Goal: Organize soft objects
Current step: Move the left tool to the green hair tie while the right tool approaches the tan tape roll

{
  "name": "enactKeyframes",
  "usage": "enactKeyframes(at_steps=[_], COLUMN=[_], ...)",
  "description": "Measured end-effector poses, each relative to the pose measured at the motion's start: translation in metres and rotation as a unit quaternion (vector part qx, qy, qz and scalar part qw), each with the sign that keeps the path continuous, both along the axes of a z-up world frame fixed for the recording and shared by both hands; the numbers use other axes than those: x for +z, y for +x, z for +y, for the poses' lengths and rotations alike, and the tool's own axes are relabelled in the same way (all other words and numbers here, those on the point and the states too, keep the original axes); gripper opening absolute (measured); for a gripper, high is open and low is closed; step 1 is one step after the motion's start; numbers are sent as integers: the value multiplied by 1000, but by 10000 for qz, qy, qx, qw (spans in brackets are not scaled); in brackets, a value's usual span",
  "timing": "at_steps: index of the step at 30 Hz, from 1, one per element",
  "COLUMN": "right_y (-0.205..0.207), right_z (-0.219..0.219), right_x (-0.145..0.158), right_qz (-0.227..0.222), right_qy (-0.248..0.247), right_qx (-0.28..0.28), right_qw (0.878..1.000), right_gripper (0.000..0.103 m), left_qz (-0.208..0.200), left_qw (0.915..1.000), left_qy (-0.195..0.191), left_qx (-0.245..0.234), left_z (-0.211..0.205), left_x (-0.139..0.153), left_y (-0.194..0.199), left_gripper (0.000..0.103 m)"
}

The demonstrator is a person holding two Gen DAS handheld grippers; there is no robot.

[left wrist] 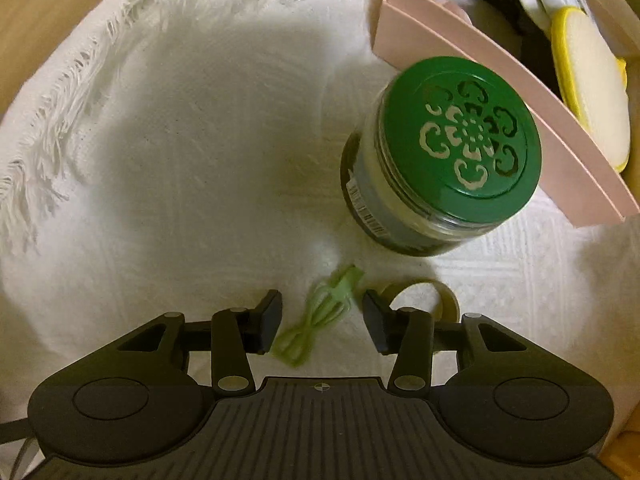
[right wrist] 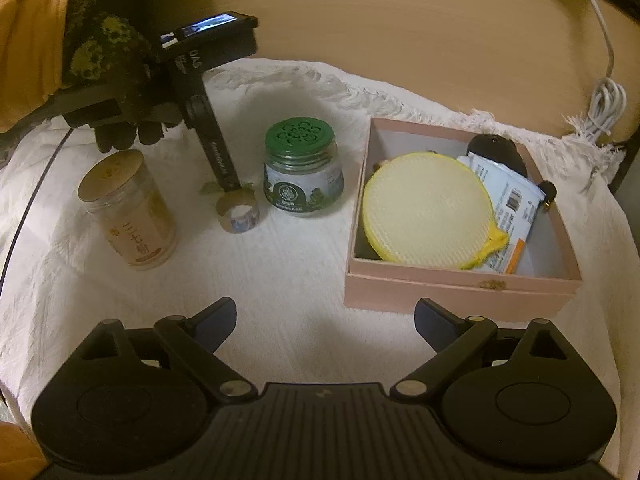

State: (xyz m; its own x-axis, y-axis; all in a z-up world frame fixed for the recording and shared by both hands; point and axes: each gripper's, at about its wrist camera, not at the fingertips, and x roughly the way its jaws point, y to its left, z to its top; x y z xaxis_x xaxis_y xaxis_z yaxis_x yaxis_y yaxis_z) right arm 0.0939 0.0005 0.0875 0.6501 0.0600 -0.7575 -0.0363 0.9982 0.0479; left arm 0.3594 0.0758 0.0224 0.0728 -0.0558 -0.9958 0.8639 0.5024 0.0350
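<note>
Left fingers (left wrist: 322, 322) parted around green hair tie (left wrist: 316, 320), not yet clamped; right fingers (right wrist: 324, 322) released, empty; pink box (right wrist: 460, 292) lower right already holds yellow pad (right wrist: 424, 212).

You see a wooden tabletop (right wrist: 400, 32) under dim warm light, with a white fringed cloth (right wrist: 288, 264) spread over it.
</note>
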Motion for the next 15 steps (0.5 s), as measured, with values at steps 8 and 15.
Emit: enactKeyframes(at_steps=[8,15], right_y=[29,66], right_z=[25,63], right_x=[1,-22], right_qz=[-399,-797], right_qy=[-115,-12], right_qx=[300,560], right_qw=[9987,9952], right_gripper=[92,86], left_qz=[-183,-579], left_qw=[9988,9963], left_qy=[-389,-439], left_qx=[233,466], left_z=[30,57], left_x=[5,10], left_y=[-17,-39], left_gripper=[26,25])
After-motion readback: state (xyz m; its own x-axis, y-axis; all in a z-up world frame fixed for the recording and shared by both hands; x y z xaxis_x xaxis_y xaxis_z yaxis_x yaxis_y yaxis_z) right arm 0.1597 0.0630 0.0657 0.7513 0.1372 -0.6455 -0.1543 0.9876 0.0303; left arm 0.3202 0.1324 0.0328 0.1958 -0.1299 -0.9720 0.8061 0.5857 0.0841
